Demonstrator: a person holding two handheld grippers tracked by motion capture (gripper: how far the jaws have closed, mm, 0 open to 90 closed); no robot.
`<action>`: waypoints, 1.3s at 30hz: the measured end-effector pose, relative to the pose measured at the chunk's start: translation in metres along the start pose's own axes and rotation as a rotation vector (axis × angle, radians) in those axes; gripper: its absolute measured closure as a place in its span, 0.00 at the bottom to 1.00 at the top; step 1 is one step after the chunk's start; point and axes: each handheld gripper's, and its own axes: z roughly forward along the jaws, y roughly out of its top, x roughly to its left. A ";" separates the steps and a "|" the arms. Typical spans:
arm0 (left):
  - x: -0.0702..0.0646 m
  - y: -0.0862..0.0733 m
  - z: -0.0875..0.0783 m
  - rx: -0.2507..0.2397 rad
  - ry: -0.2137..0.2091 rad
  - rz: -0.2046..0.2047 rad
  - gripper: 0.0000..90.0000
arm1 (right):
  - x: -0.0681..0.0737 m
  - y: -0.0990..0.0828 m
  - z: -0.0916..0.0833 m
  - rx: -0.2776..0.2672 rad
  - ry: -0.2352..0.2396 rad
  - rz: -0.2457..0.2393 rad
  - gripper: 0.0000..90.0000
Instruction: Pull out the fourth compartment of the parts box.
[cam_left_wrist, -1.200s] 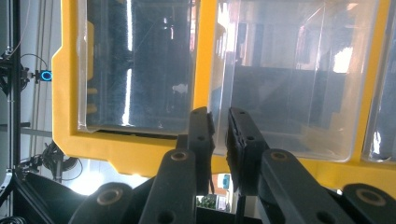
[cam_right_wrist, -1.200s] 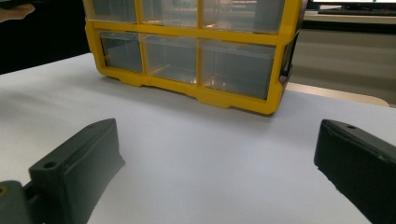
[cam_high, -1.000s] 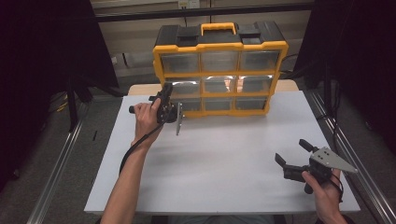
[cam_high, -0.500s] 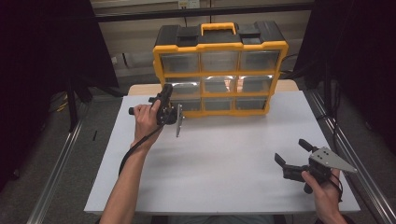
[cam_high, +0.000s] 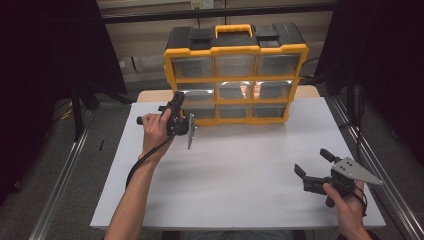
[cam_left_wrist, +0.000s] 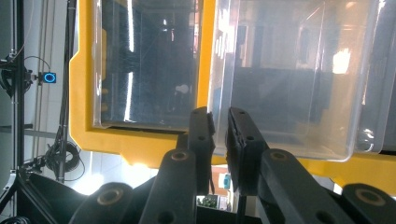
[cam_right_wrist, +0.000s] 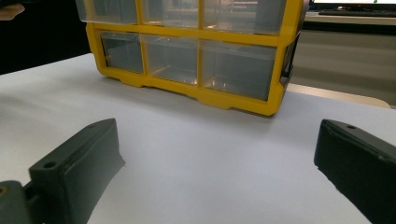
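Note:
A yellow and black organizer (cam_high: 235, 79) with clear drawers stands at the back of the white table (cam_high: 240, 160). My left gripper (cam_high: 179, 99), turned on its side, is at the left drawer of the middle row (cam_high: 200, 96). In the left gripper view its jaws (cam_left_wrist: 218, 116) stand almost together, pinching the edge of that clear drawer (cam_left_wrist: 289, 79), which sticks out a little from the yellow frame (cam_left_wrist: 84, 93). My right gripper (cam_high: 311, 161) hovers over the table's front right, open, with nothing between its fingers (cam_right_wrist: 217, 140). It faces the organizer (cam_right_wrist: 233, 100).
Metal rails run along both sides of the table (cam_high: 60, 180). Black curtains hang left and right. White tabletop stretches between the organizer and my right gripper.

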 end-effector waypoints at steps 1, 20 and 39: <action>-0.001 -0.001 0.000 -0.005 0.000 -0.011 0.90 | 0.000 0.000 0.000 0.001 0.003 0.003 0.00; 0.002 0.000 -0.008 0.015 -0.023 0.018 0.90 | 0.001 0.000 0.001 -0.001 0.000 0.000 0.00; 0.003 0.003 -0.019 0.014 -0.012 0.024 0.90 | 0.001 0.000 0.001 0.002 -0.005 0.010 0.00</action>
